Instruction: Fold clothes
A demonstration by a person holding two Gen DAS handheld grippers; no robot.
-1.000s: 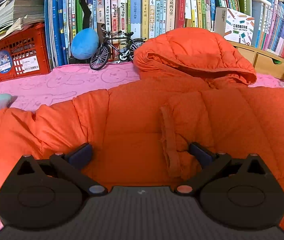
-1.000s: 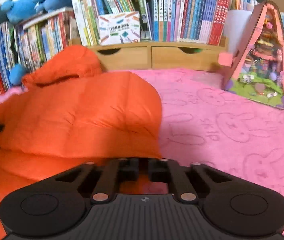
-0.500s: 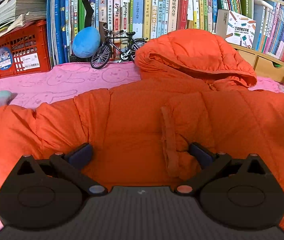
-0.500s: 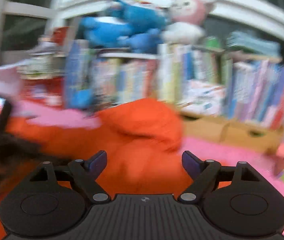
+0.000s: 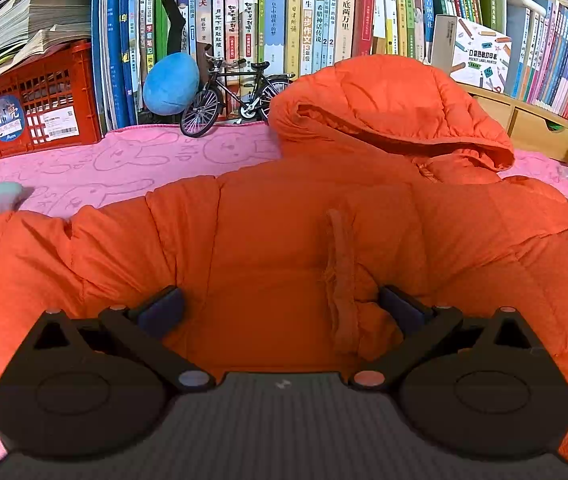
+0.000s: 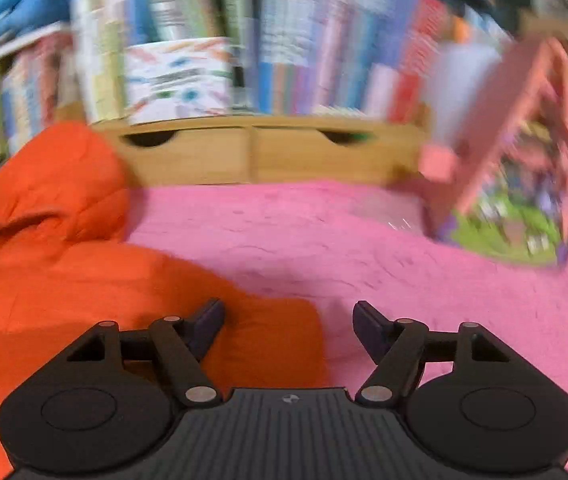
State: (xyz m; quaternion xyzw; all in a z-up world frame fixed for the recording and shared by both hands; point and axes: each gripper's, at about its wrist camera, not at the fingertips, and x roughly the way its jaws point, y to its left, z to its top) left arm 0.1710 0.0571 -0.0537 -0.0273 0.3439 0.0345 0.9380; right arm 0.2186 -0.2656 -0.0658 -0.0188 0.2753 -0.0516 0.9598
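Left wrist view: left gripper is standing wide over the orange hooded puffer jacket, which is lying spread on the pink blanket, hood at 12 o'clock; right wrist view, blurred: right gripper is closing, pads gripping nothing, jacket edge at 9 o'clock.

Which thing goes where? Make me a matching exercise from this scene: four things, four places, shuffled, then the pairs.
1 orange hooded puffer jacket
2 small black model bicycle
3 red plastic lattice crate
4 wooden two-drawer unit

A under stacked papers
B spread on the pink blanket
C carrying a row of books
D beside a blue plush ball

Pairs: 1-B, 2-D, 3-A, 4-C
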